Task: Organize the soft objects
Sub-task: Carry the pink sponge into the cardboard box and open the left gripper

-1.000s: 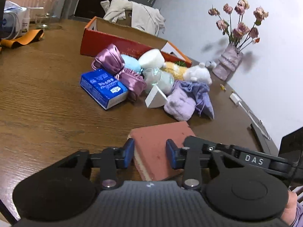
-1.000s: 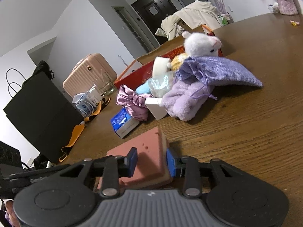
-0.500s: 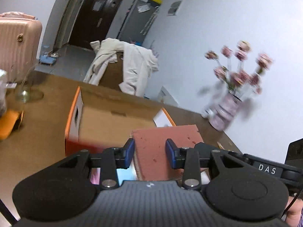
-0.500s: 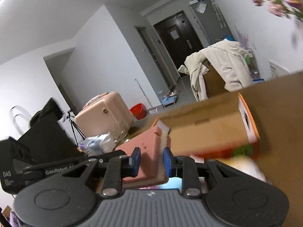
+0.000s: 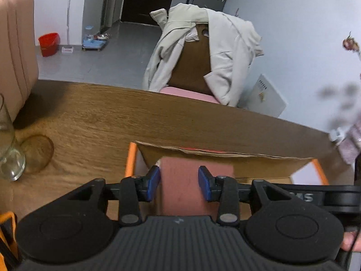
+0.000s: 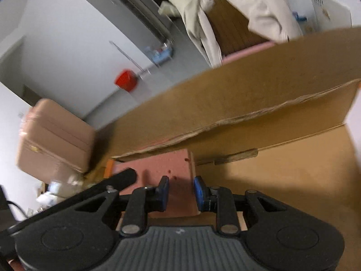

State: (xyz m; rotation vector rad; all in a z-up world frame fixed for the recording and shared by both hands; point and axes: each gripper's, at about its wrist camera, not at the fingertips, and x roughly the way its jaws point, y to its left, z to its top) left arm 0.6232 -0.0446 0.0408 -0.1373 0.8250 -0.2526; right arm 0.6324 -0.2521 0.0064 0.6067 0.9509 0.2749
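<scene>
Over box (image 5: 225,158) rim | both grippers (image 5: 179,186) (image 6: 180,190) clamp pink sponge (image 5: 191,180) — right's just tightened

Black ribbed claw (image 5: 179,180), blue pads (image 5: 154,182)

Probably a home: jacket (image 5: 216,52) over chair, suitcase (image 5: 15,52), wooden table (image 5: 101,122).

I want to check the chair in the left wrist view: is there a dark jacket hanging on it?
No. The jacket draped over the brown chair is light, off-white, not dark.
</scene>
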